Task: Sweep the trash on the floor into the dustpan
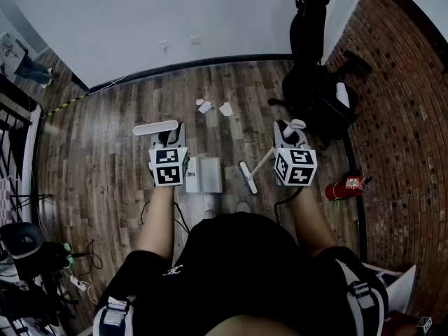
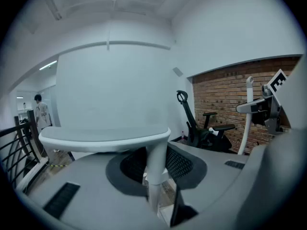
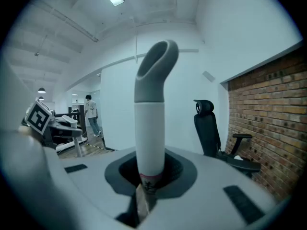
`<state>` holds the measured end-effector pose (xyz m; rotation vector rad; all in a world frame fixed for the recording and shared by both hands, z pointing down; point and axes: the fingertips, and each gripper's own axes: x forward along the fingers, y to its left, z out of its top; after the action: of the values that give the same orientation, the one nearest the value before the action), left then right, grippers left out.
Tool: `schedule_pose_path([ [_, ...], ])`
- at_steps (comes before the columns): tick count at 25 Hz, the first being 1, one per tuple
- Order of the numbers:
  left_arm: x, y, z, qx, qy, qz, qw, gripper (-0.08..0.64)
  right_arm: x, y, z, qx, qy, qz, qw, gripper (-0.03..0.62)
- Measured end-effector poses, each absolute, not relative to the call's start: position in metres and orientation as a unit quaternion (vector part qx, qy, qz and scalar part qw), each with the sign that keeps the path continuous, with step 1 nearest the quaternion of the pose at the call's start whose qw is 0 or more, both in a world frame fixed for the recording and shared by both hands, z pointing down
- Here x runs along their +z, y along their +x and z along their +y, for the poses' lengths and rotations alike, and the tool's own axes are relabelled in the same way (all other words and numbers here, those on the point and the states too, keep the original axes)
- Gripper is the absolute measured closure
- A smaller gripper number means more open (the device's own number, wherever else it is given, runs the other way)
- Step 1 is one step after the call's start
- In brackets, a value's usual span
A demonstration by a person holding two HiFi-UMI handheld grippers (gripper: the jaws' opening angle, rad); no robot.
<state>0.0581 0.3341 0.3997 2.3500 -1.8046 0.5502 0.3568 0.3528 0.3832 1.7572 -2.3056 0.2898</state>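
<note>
White dustpan point(image 1: 204, 175) and broom point(image 1: 248, 178) clamped — trash point(image 1: 226, 108) lies beyond.

left gripper point(image 1: 170, 137): jaws gripping dustpan handle point(image 2: 105, 139) | right gripper point(image 1: 288, 136): jaws gripping broom handle point(image 3: 150, 128)

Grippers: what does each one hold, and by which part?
Left gripper: dustpan, by its handle stem under the crossbar. Right gripper: broom, by its handle near the top.

Bare floor point(image 1: 105, 152) lies open from dustpan point(image 1: 203, 175) and broom point(image 1: 248, 178) to the far paper scraps point(image 1: 225, 109). Office chair point(image 1: 311, 82) and fire extinguisher point(image 1: 344, 186) block the right, railing point(image 1: 17, 138) the left.
</note>
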Motion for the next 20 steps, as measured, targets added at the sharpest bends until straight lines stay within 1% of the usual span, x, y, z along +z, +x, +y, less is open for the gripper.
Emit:
schedule_pose_path([
  [5,0.393,0.078,0.335,0.178,0.786,-0.589,0.061,0.462,0.376,0.367,0.353,0.091,0.601,-0.786,0.113,0.549],
  [12,0.386,0.08,0.329,0.174,0.791,-0.584,0.052,0.462,0.368,0.37,0.346,0.082,0.608,-0.783,0.106,0.549],
  [20,0.388,0.055,0.33,0.17,0.788,-0.59,0.051,0.462,0.366,0.354,0.347,0.077,0.618,-0.775,0.109,0.548],
])
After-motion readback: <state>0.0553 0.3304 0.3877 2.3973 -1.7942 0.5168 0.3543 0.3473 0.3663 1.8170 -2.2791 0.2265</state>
